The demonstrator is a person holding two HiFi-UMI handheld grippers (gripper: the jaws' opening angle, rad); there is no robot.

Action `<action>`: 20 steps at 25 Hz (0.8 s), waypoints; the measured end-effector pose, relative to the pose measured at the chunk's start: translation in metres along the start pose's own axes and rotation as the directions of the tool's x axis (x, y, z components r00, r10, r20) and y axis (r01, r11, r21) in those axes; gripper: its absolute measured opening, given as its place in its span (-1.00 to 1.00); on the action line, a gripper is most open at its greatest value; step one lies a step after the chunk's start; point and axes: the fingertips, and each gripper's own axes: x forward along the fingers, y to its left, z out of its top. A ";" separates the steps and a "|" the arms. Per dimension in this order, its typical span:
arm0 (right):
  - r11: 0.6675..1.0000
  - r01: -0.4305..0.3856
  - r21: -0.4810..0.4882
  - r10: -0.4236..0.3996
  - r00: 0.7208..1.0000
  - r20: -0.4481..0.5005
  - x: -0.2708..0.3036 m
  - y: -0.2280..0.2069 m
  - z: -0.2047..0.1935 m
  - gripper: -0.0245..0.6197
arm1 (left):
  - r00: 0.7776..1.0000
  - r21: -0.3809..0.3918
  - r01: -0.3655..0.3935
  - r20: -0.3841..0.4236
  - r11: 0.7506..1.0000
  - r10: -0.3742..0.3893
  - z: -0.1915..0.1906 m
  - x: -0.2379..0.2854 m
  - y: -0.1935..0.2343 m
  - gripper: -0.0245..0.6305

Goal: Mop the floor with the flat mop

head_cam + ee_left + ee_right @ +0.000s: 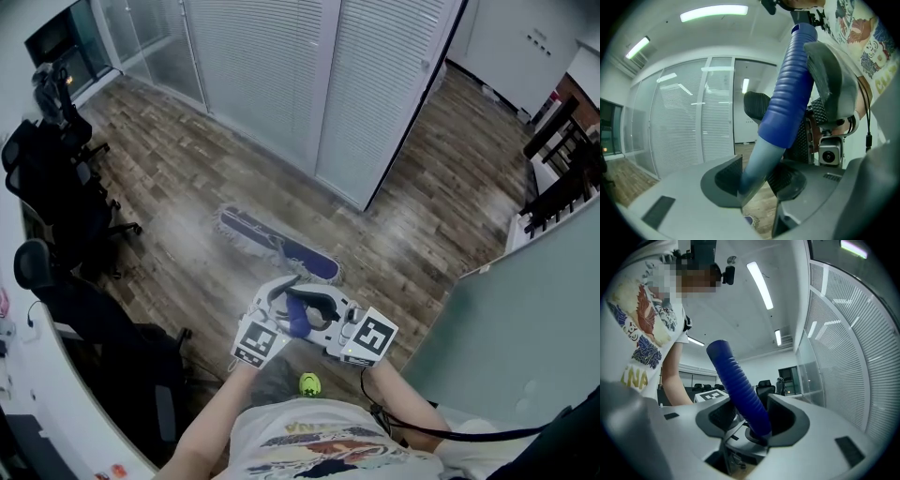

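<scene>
1. My left gripper is clamped on the handle of the flat mop. In the left gripper view its pads pinch the pale shaft just below the blue grip.
2. My right gripper is closed on the blue grip itself, higher up the handle. Both pads look to bear on the ribbed sleeve.
3. The grippers face each other, left at 9 o'clock of the handle and right at 3 o'clock. I judge that this pins the handle from both sides, so a push will not twist it.
4. The mop's head lies flat on the wooden floor, at 11 o'clock from the grippers. It sits diagonally, short of the slatted partition at 12 o'clock. Lying flat keeps the whole pad wiping.
5. Only the head view shows me the mop's head, the floor around it and the black office chairs at 9 o'clock. It does not show the pads.
6. Only the gripper views show pad contact. The left one also catches the right gripper's camera past the handle. The right one shows the left gripper's marker cube and the ceiling lights.
</scene>
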 end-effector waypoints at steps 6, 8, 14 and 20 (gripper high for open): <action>1.000 -0.009 -0.009 0.009 1.000 -0.015 0.043 -0.040 0.003 -0.31 | 0.999 -0.006 -0.009 0.043 1.000 0.009 0.001 0.007 0.058 -0.55; 1.000 -0.013 -0.028 0.013 1.000 -0.012 0.065 -0.057 0.004 -0.31 | 0.999 -0.008 -0.015 0.046 1.000 0.015 -0.001 0.009 0.085 -0.55; 0.999 -0.050 -0.020 0.048 0.996 -0.079 0.132 -0.096 -0.004 -0.30 | 1.000 -0.012 -0.008 0.004 1.000 0.008 -0.013 0.005 0.162 -0.56; 0.999 -0.023 -0.025 0.022 0.998 -0.053 0.169 -0.142 -0.005 -0.30 | 1.000 0.013 0.001 -0.008 1.000 -0.001 -0.018 0.020 0.218 -0.57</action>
